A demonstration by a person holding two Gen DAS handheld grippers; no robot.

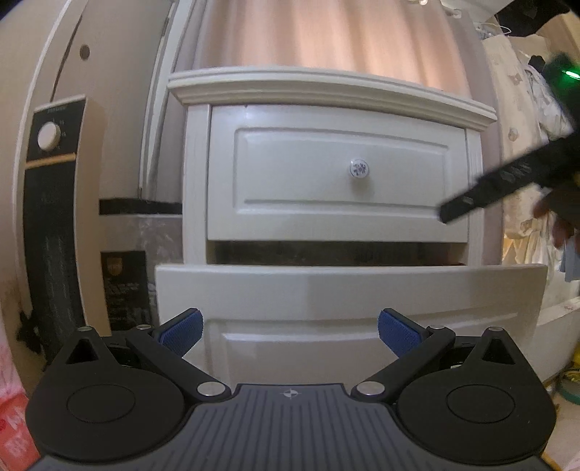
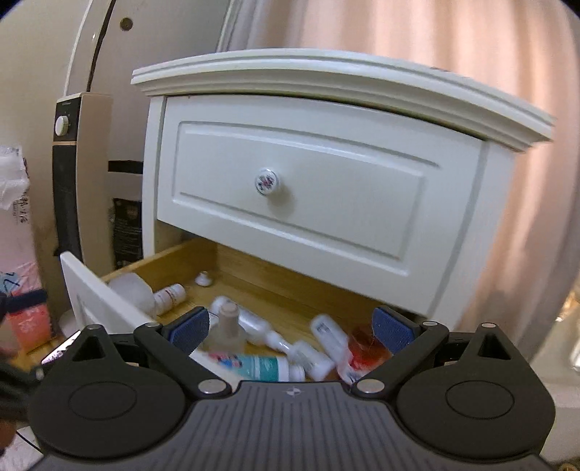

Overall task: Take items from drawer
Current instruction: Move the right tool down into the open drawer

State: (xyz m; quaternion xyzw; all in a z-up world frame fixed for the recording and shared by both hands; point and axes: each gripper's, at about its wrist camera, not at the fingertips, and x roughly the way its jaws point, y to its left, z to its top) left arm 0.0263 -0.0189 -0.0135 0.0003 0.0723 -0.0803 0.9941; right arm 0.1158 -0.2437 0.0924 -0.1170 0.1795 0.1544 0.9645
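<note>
A white nightstand has its lower drawer (image 1: 348,290) pulled out; the upper drawer with a painted knob (image 1: 359,168) is closed. My left gripper (image 1: 290,331) is open and empty in front of the lower drawer's front panel. My right gripper (image 2: 291,333) is open and empty above the open drawer (image 2: 174,261). Inside lie several items: a clear bottle with a beige cap (image 2: 226,328), a teal and white tube (image 2: 261,367), small white bottles (image 2: 326,335) and a red packet (image 2: 364,349). The right gripper's black arm (image 1: 507,181) shows at the right of the left wrist view.
A tall black and beige heater (image 1: 54,224) with a white dial stands left of the nightstand. A pink curtain (image 2: 417,32) hangs behind. Cloth and bedding (image 1: 525,126) lie to the right. Red and pink packages (image 2: 25,319) sit on the floor at the left.
</note>
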